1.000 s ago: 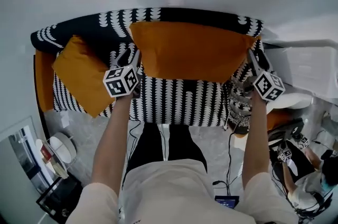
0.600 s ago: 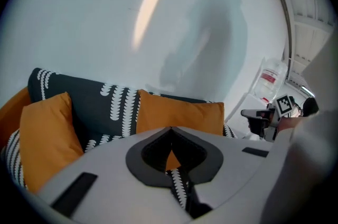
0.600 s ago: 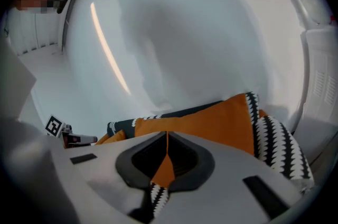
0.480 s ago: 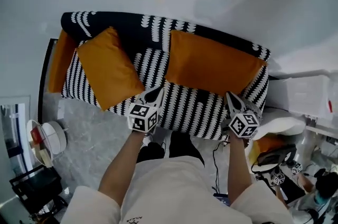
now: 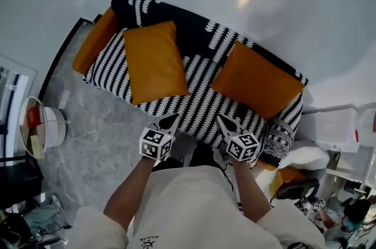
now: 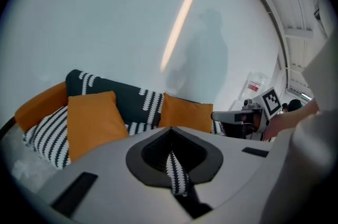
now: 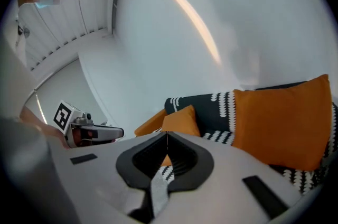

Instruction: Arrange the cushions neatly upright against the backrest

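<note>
My left gripper [image 5: 170, 119] and right gripper [image 5: 225, 121] are both closed tight, holding nothing. The left cushion [image 5: 155, 60] leans on the backrest [image 5: 194, 22] at eleven o'clock, the right cushion [image 5: 258, 86] at one. I'd check that each stands square, gripping top corners if one needs straightening.

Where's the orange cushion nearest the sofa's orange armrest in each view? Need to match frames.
Head view: cushion upper left of centre, just right of the armrest.
Left gripper view: left of centre, the larger of the two cushions.
Right gripper view: small, near centre, the farther of the two.
Shared landmark: the armrest beside it.
</note>
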The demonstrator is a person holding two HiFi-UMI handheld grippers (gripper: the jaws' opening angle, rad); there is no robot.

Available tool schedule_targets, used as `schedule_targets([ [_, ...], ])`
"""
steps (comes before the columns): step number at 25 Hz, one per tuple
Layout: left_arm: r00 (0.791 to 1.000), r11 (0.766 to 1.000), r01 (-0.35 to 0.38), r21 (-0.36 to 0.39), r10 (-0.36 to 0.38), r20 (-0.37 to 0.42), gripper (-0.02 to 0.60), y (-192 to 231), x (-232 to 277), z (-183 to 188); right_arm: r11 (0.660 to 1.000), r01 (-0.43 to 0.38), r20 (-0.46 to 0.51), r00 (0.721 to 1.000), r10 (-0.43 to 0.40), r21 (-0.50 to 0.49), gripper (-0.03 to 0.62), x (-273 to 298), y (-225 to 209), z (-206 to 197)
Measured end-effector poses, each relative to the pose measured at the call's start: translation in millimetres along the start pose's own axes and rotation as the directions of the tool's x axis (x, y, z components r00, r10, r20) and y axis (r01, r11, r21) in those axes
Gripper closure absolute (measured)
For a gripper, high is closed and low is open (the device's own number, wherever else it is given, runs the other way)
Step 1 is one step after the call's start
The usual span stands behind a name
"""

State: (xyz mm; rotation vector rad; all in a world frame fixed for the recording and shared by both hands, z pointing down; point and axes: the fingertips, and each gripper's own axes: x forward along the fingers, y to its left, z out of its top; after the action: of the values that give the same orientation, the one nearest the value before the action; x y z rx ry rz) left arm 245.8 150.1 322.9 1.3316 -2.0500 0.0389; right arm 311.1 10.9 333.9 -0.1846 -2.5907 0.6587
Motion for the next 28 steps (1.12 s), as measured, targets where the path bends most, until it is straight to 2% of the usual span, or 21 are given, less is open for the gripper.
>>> schedule_targets([
  [6, 0.991, 0.988, -0.126, -0.085, 0.128, 0.024, 0.563, 76, -124, -63, 0.995, -0.092, -0.055, 0.994, 0.091, -0.023, 0.569, 42, 106, -38],
  [8, 0.982, 0.976, -0.179, -0.124, 0.185, 0.035, 0.563, 100, -159, -78, 0.992, -0.123, -0.084, 0.989, 0.121, -0.029, 0.569, 52, 134, -47],
  [13, 0.945, 0.929, -0.294, -0.223, 0.318, 0.077, 0.563, 159, -220, -96, 0.964, -0.226, -0.186, 0.962, 0.198, -0.141, 0.569, 88, 192, -58],
  [16, 0.925, 0.904, -0.332, -0.270, 0.368, 0.094, 0.563, 187, -237, -94, 0.960, -0.249, -0.214, 0.952, 0.218, -0.130, 0.569, 112, 205, -57],
  [21, 0.906, 0.879, -0.368, -0.304, 0.413, 0.094, 0.563, 243, -241, -73, 0.949, -0.285, -0.264, 0.933, 0.243, -0.134, 0.569, 177, 215, -49],
  [24, 0.901, 0.872, -0.388, -0.298, 0.427, 0.075, 0.563, 285, -228, -53, 0.954, -0.275, -0.256, 0.937, 0.238, -0.122, 0.569, 223, 209, -33],
  [28, 0.903, 0.879, -0.400, -0.262, 0.426, 0.053, 0.563, 338, -206, -12, 0.954, -0.275, -0.245, 0.939, 0.241, -0.116, 0.569, 286, 199, 2],
])
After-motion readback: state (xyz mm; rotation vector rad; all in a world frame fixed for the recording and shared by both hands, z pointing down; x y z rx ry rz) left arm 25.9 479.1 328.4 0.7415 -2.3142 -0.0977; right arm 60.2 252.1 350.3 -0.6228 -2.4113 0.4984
